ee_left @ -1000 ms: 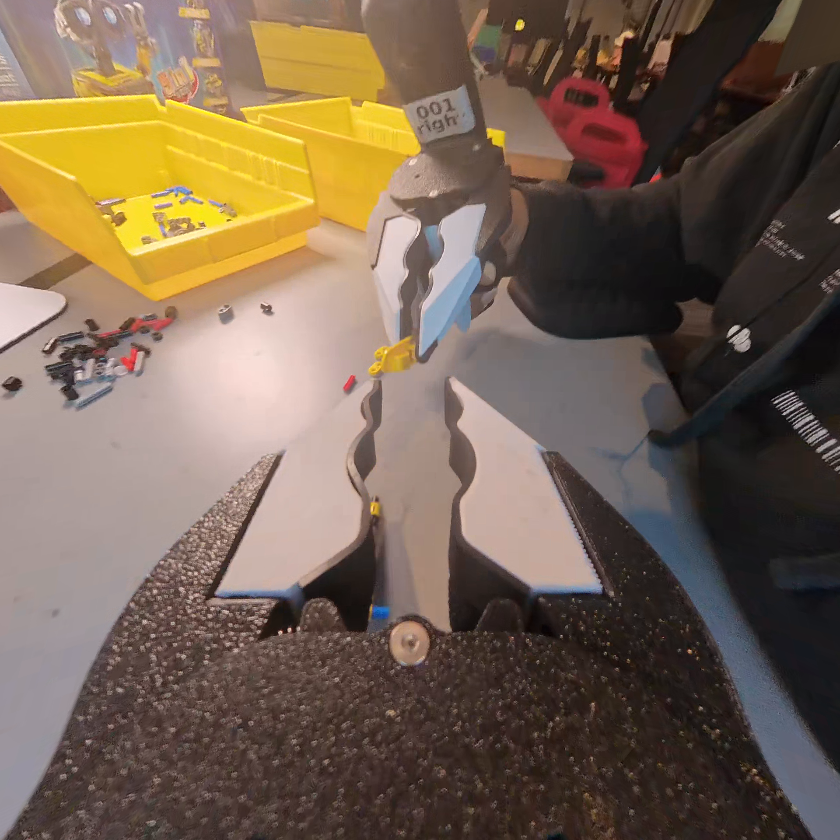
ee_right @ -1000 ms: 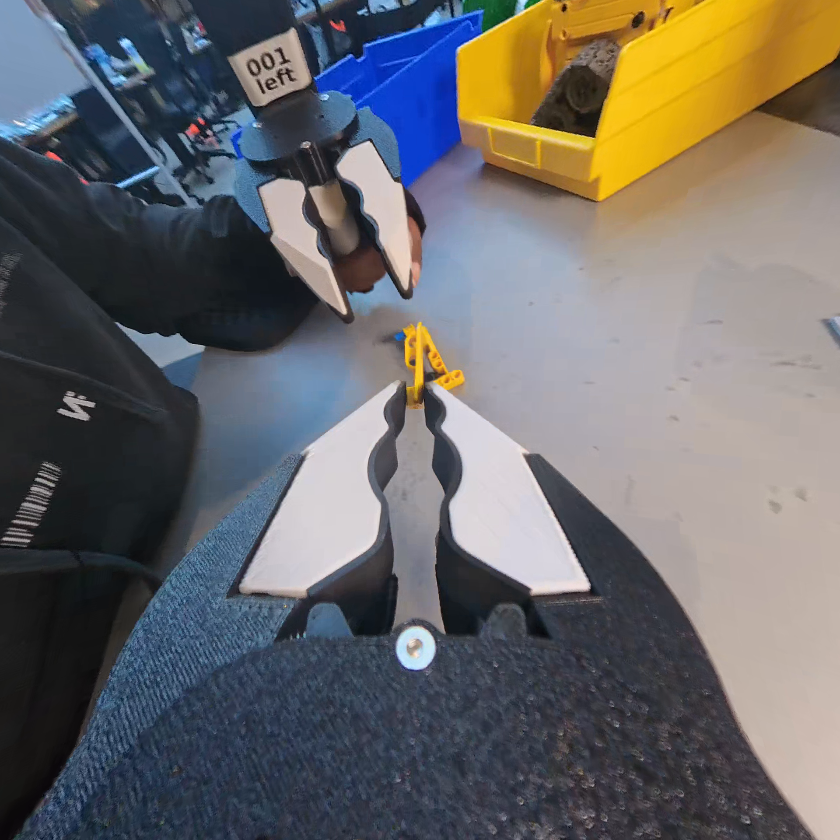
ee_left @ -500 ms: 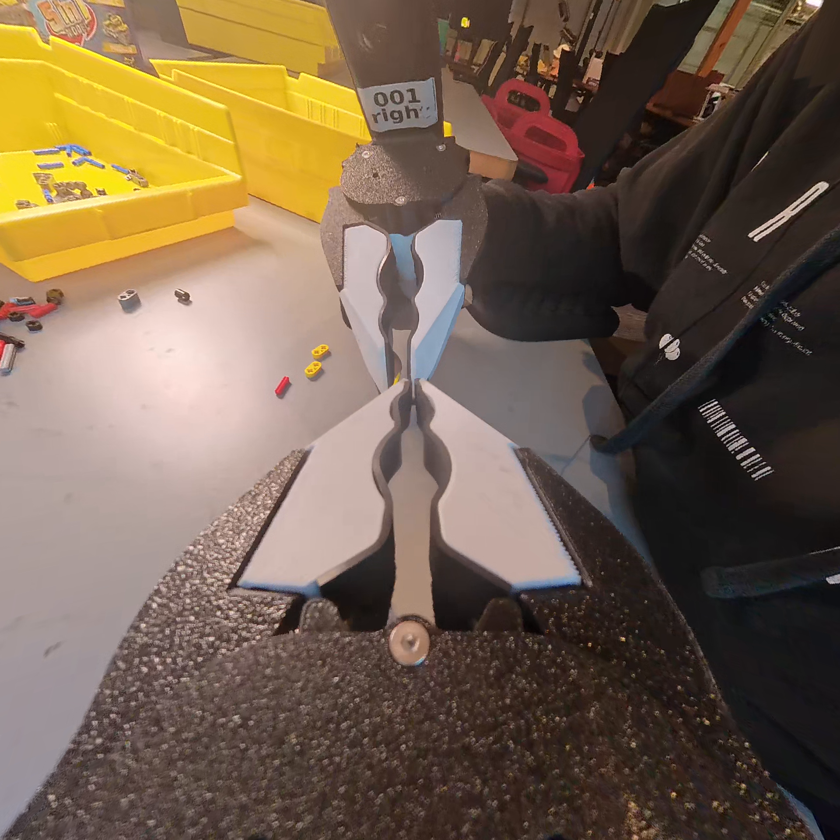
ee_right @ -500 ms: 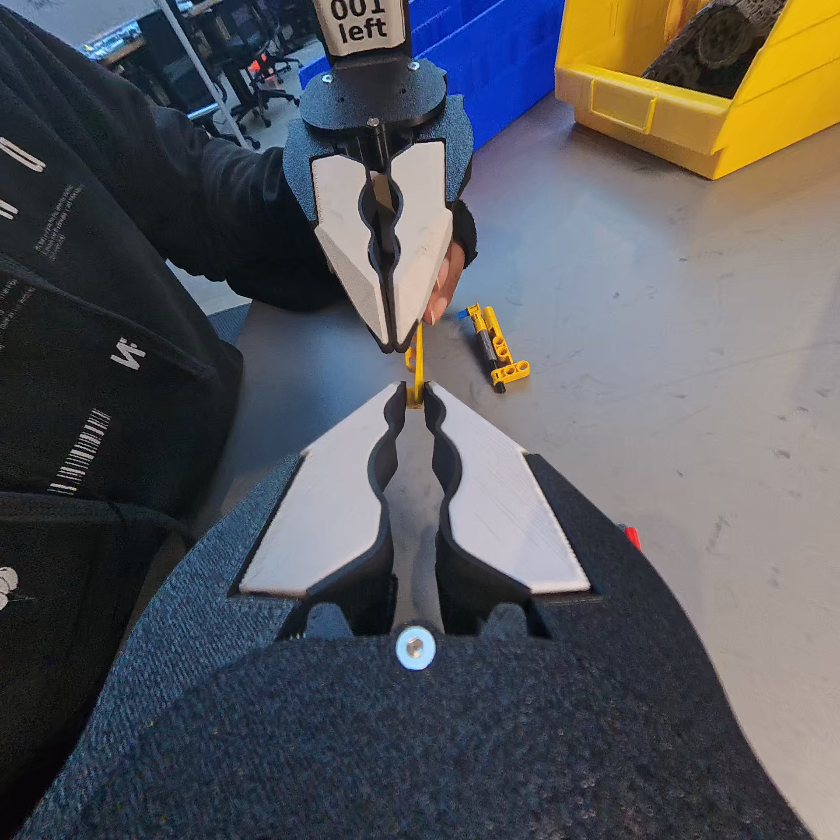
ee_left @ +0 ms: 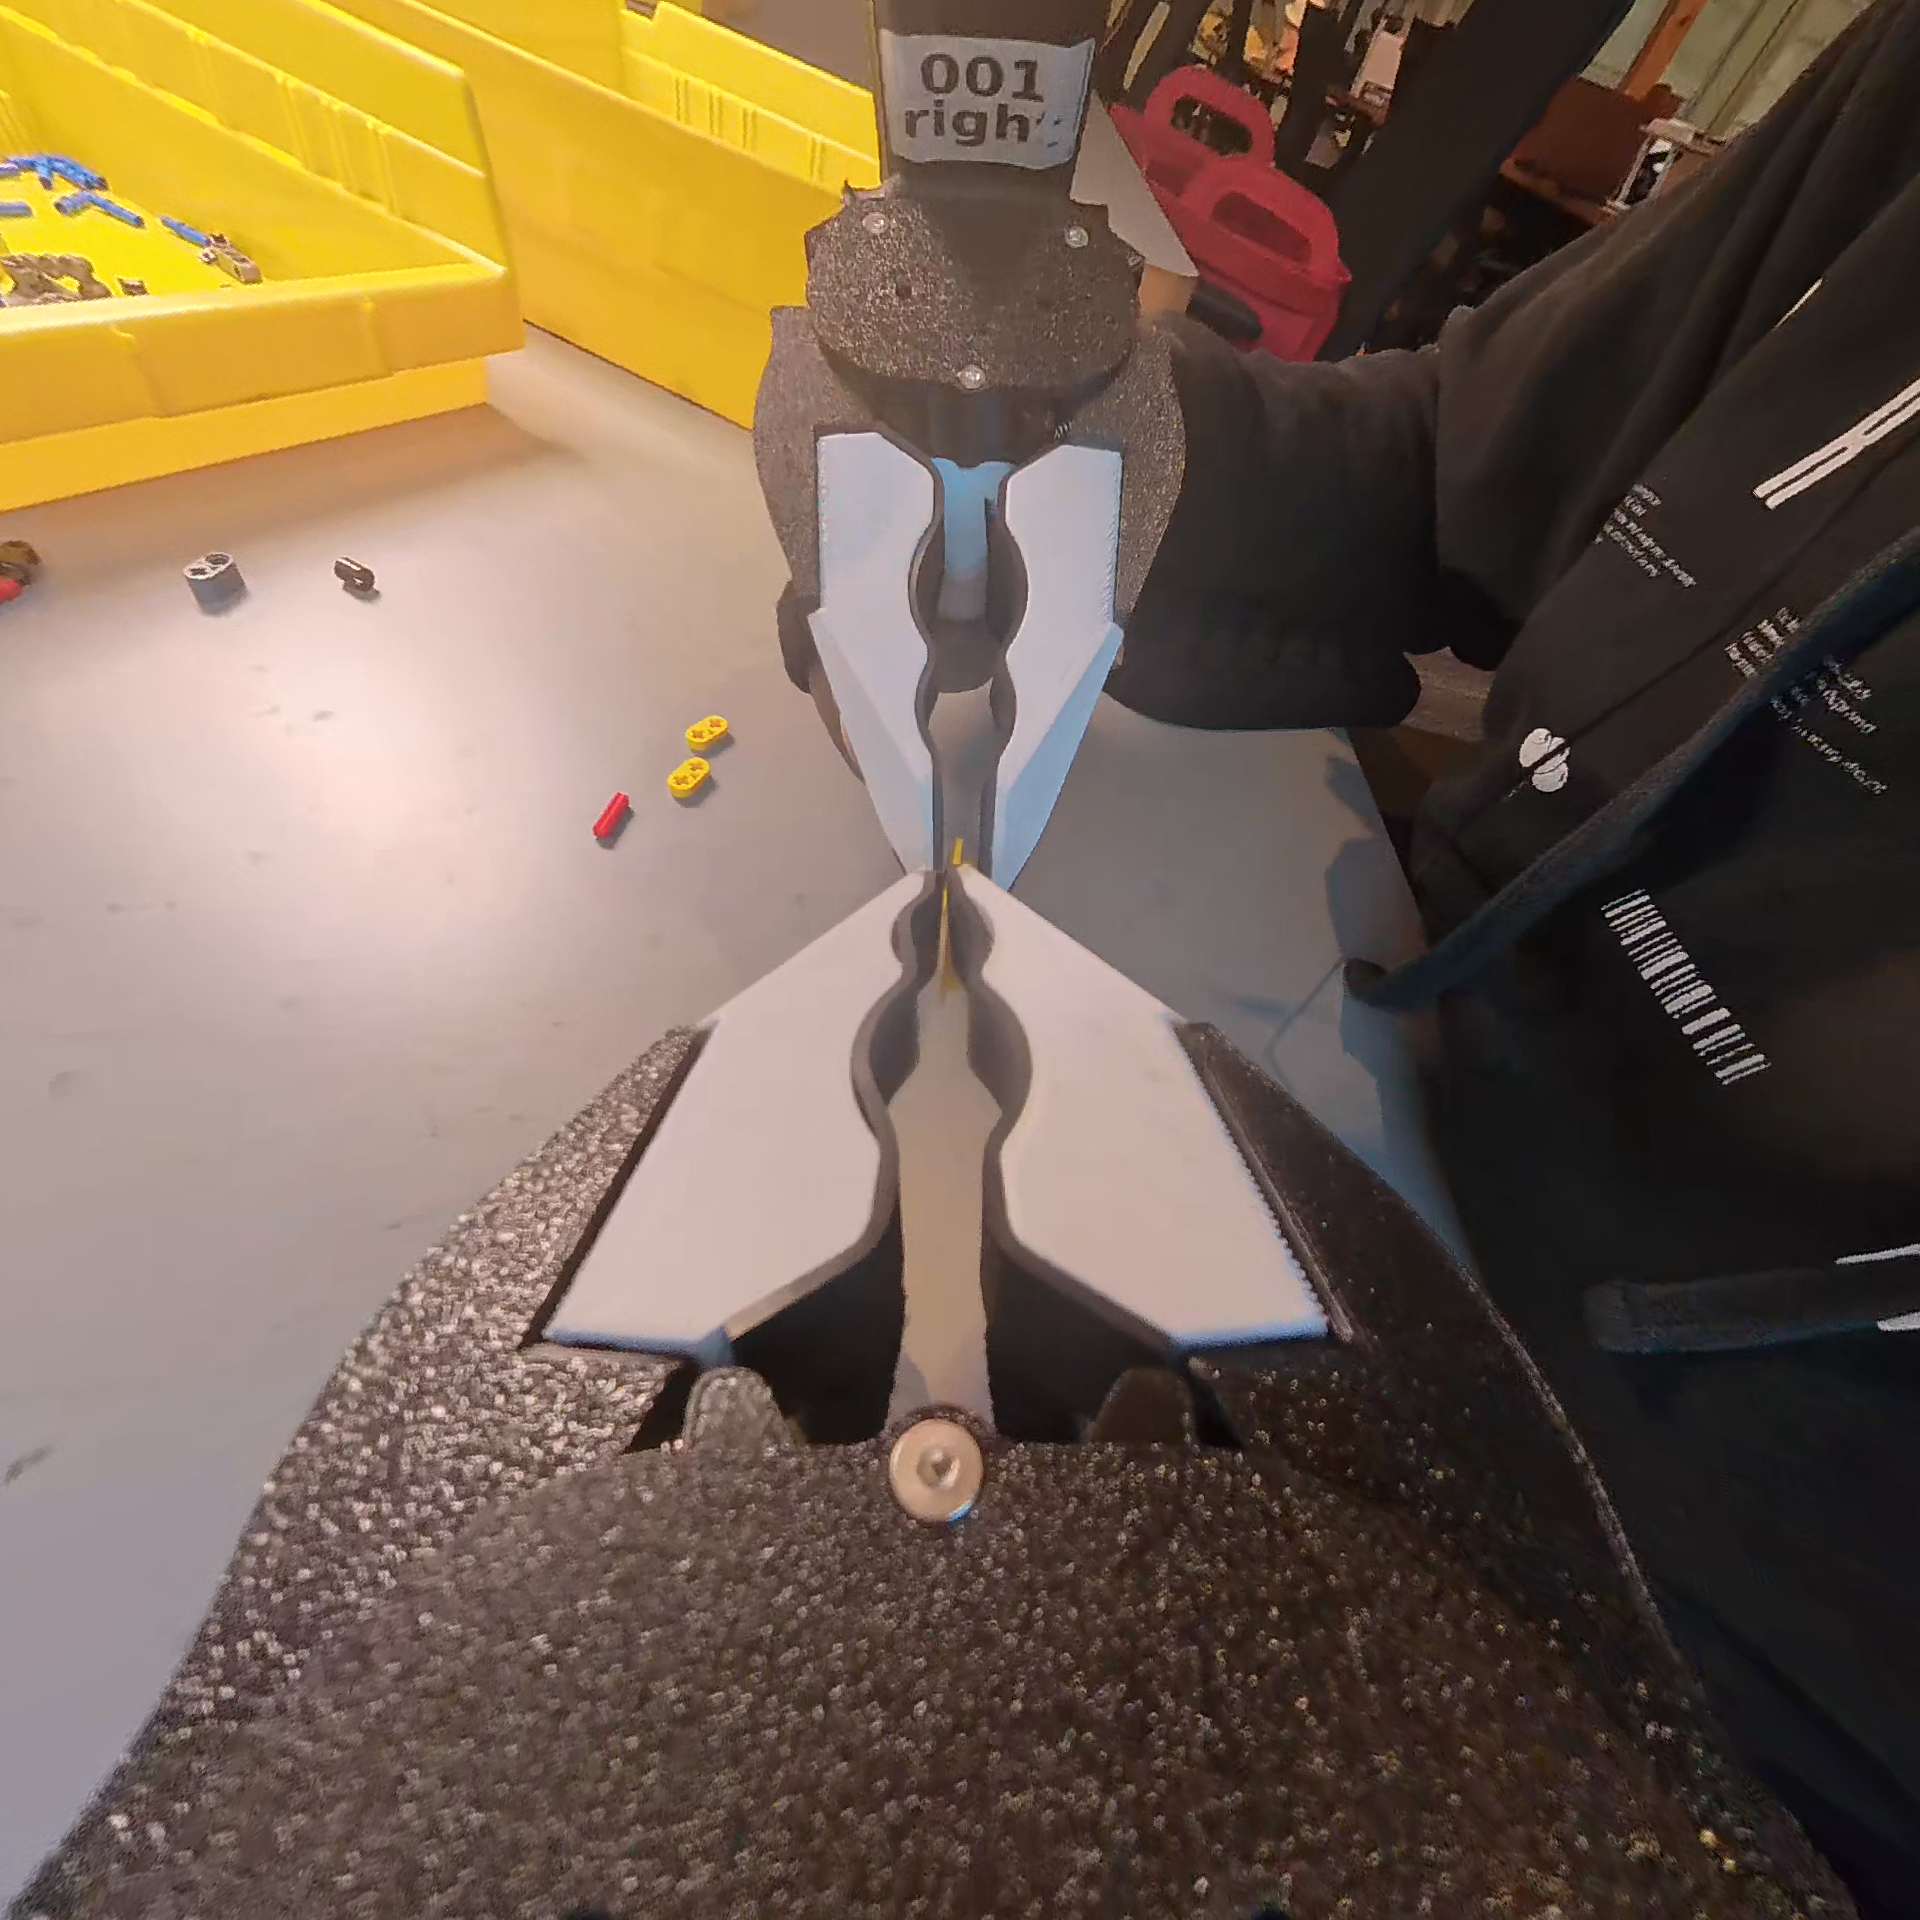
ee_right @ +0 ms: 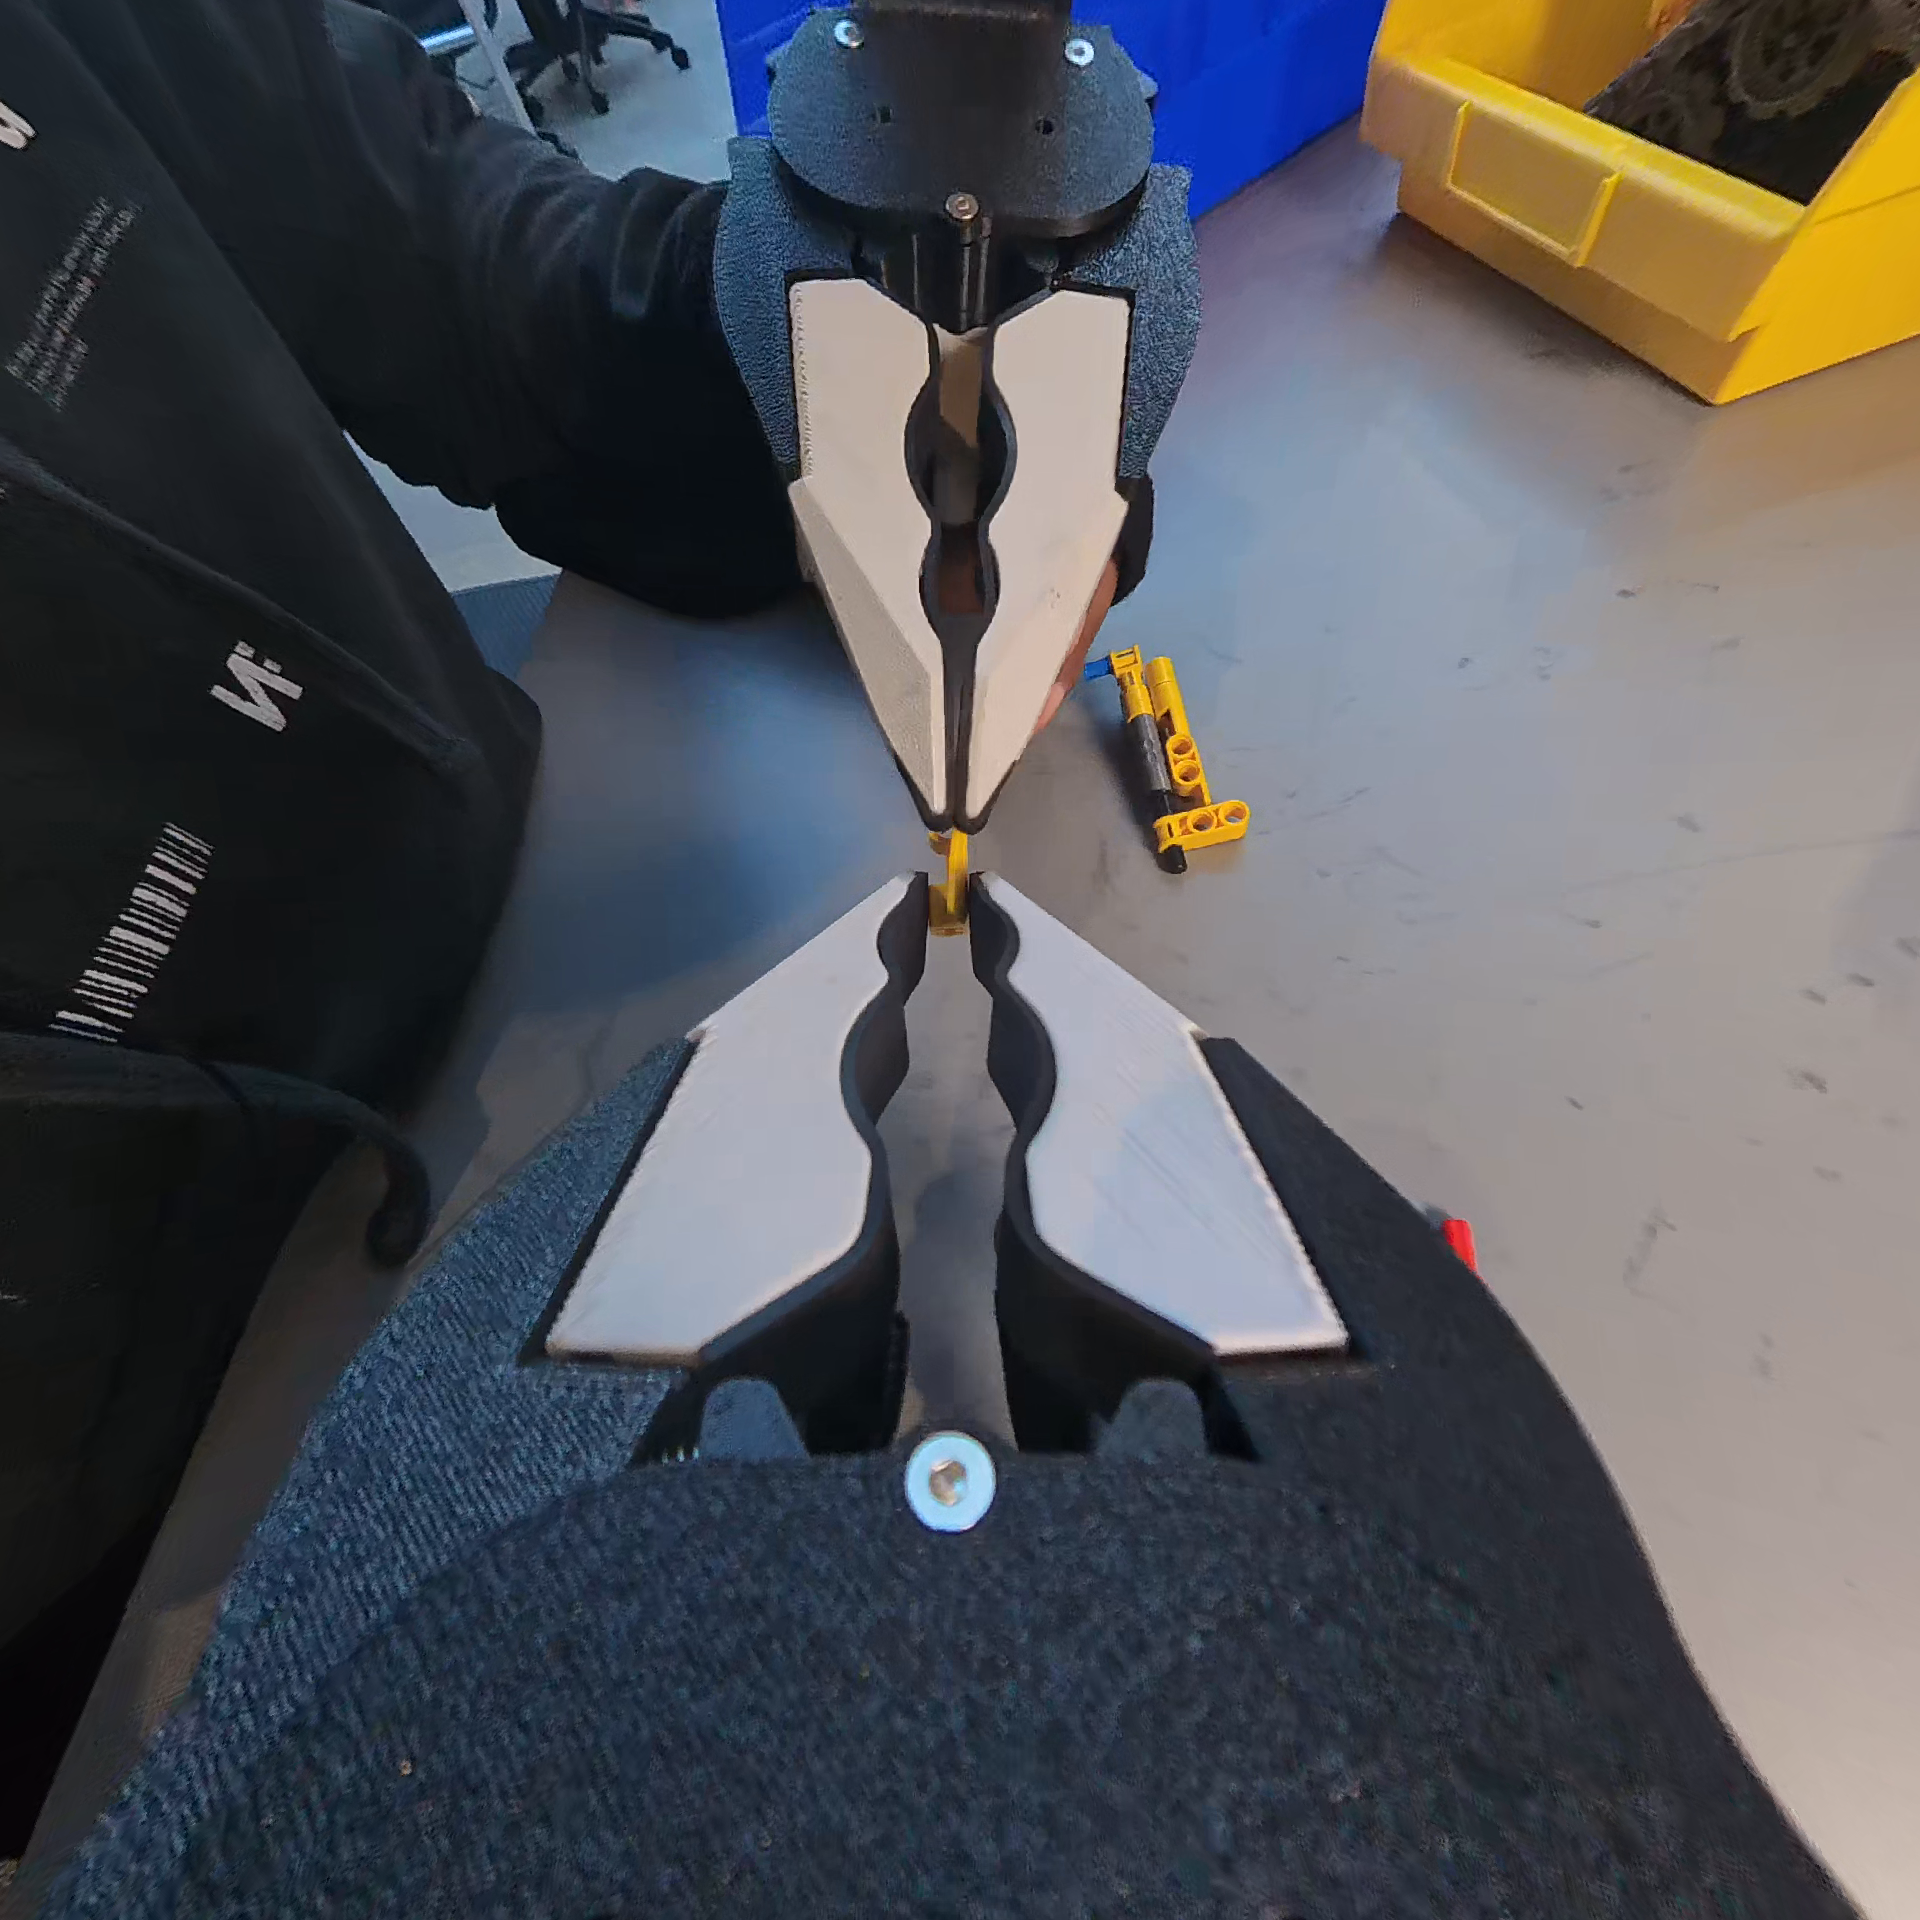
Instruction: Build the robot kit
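My right gripper [ee_right: 948, 883] is shut on a small yellow beam piece [ee_right: 948, 899] and holds it above the grey table [ee_right: 1455, 935]. My left gripper [ee_left: 943, 883] faces it tip to tip. Its fingers are shut on the far end of the same piece, which shows as a thin yellow sliver [ee_left: 945, 935] between its pads. In the right wrist view the left gripper [ee_right: 956, 821] points down at the piece with its tips pressed together. In the left wrist view the right gripper [ee_left: 961, 847] hangs just beyond my left fingertips.
A yellow and black beam assembly [ee_right: 1169, 748] lies right of the grippers. Two yellow links [ee_left: 698, 755], a red pin [ee_left: 611, 816] and dark small parts [ee_left: 213, 577] lie on the table. Yellow bins [ee_left: 260, 312] [ee_right: 1621, 208] and a blue bin [ee_right: 1247, 94] stand behind. A person's black sleeves flank both grippers. The tips of both grippers are at nearly the same place.
My left gripper went from open to shut and moved up to the right gripper's tips, closing on the yellow piece's free end. The right gripper kept its hold.
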Available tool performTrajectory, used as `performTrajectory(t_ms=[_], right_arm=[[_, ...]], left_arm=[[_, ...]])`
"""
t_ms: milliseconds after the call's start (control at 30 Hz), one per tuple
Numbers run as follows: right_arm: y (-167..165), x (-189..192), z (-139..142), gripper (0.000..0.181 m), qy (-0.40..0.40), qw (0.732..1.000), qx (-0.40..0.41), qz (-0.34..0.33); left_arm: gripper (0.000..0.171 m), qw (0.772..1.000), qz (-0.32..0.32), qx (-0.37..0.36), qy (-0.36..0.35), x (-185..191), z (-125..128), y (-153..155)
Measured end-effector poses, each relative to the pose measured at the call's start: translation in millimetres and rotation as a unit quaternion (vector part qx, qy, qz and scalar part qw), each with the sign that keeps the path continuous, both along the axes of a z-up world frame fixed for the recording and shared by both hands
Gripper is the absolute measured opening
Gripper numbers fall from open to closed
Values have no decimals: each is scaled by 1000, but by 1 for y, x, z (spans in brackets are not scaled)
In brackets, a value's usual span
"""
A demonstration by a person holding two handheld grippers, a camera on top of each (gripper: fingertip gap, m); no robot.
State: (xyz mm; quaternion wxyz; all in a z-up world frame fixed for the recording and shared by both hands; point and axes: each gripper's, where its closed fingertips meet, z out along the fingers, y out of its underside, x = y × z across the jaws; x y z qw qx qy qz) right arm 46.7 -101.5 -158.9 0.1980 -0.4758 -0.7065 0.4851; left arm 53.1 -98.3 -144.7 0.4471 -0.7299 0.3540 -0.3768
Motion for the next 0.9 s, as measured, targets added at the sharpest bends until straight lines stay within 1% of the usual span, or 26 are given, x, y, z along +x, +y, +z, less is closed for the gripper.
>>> performTrajectory(t_ms=[133, 200, 233, 367, 567, 900], right_arm=[[0, 1, 4, 7, 8, 1000, -6, 2], [-1, 0, 6, 7, 12, 1000, -3, 2], [-2, 1, 6, 7, 13, 1000, -3, 5], [-3, 2, 5, 7, 13, 1000, 5, 11], [3, -1, 14, 8, 38, 999, -4, -4], [16, -5, 27, 9, 82, 996, 8, -36]], left_arm=[[9, 1000, 1, -9, -7, -1, 1, 0], [7, 1000, -7, -17, 0, 1, -3, -3], [2, 1000, -10, -16, 5, 2, -5, -4], [2, 1000, -16, -19, 10, 4, -6, -5], [1, 1000, 5, -23, -20, 0, 2, 1], [1, 996, 33, -29, -71, -10, 14, 10]])
